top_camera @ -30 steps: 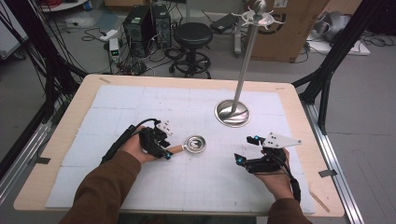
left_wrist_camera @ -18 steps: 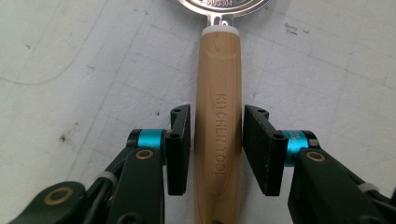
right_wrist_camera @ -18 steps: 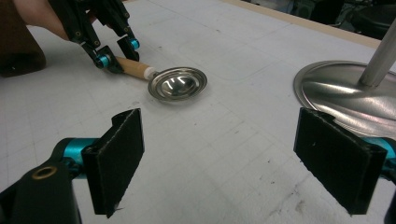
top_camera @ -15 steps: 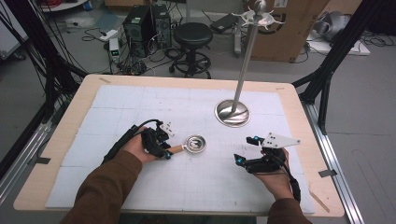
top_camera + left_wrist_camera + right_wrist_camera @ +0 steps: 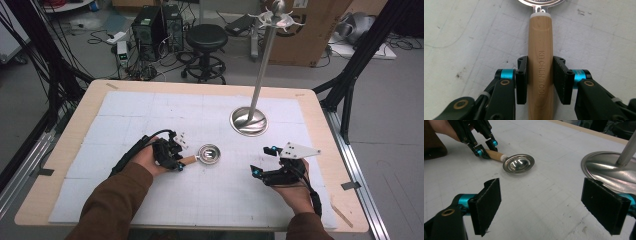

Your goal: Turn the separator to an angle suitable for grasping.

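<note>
1. On the left, our left gripper (image 5: pixel 179 161) has just been closing its jaws, and its pads (image 5: pixel 522 80) now press both sides of the wooden handle (image 5: pixel 540 65) of the strainer (image 5: pixel 209 153), which lies flat on the white mat (image 5: pixel 150 110) near the table's middle.
2. We judge the grasp step done; the next move calls for a level lift, likely toward the steel stand (image 5: pixel 249 120) behind, with its hooks on top.
3. On the right, our right gripper (image 5: pixel 263 161) rests with jaws wide apart, holding nothing.
</note>
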{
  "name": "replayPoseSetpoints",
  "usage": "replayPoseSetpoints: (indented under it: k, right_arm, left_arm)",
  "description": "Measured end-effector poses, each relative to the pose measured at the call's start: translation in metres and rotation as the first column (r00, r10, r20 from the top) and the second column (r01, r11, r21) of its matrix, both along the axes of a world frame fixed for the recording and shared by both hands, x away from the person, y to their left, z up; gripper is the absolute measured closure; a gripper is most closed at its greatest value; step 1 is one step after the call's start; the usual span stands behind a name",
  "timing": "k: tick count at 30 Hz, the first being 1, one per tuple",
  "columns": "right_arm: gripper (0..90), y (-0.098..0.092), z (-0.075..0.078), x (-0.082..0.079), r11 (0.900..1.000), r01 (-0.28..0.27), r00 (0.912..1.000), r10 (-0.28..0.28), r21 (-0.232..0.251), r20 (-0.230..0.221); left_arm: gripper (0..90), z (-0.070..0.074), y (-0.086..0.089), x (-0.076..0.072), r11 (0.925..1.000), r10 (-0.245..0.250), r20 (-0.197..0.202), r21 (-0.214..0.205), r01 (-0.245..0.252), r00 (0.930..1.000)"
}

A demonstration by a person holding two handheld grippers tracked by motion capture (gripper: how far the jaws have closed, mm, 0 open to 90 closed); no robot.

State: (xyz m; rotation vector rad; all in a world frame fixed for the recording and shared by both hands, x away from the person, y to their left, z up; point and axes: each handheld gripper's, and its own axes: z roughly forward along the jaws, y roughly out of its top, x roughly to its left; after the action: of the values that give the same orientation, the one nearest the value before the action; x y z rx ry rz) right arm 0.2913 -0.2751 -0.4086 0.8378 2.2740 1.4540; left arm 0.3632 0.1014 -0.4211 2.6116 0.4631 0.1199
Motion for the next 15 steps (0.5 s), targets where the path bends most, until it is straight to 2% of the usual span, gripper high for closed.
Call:
replayPoseSetpoints:
  k: [3,5,6,7,12,13,15]
  right_arm:
    - [15.2,0.0002,0.0001,-0.0002,1.0,0.001,1.0,-0.001,-0.003,0.001]
    - [15.2,0.0001,0.0001,-0.0004,1.0,0.0,1.0,0.0,-0.001,0.0]
    - [15.2,0.0,0.0001,-0.0003,1.0,0.001,1.0,-0.001,-0.002,0.001]
    - [15.2,0.0,0.0001,-0.0004,1.0,0.002,1.0,-0.002,-0.002,0.0]
    - [15.2,0.0,-0.0003,0.0002,1.0,0.002,1.0,-0.002,-0.005,-0.001]
    - [15.2,0.0,-0.0003,0.0002,1.0,0.003,1.0,-0.003,-0.005,-0.001]
    - [15.2,-0.0002,0.0,-0.0002,1.0,0.005,1.0,-0.005,-0.004,-0.003]
  left_arm:
    - [64.5,-0.0002,0.0,-0.0002,0.9999,0.012,0.009,0.0,-0.012,0.9999]
    - [56.2,-0.0004,-0.0003,0.0001,0.9993,0.034,0.027,0.014,-0.034,0.9991]
    - [54.6,-0.0001,0.0004,0.0013,0.9992,0.037,0.008,0.01,-0.037,0.9993]
    - [57.9,-0.0002,0.0005,0.0014,0.9995,0.031,0.006,0.009,-0.031,0.9995]
    - [63.2,0.0005,-0.0011,0.0005,0.9999,0.013,-0.008,0.007,-0.013,0.9999]
    - [66.7,0.001,-0.0019,0.0001,0.9998,0.006,-0.001,0.017,-0.006,1.0]
    - [67.2,0.0014,-0.0029,-0.0009,0.9997,0.007,0.005,0.024,-0.007,1.0]
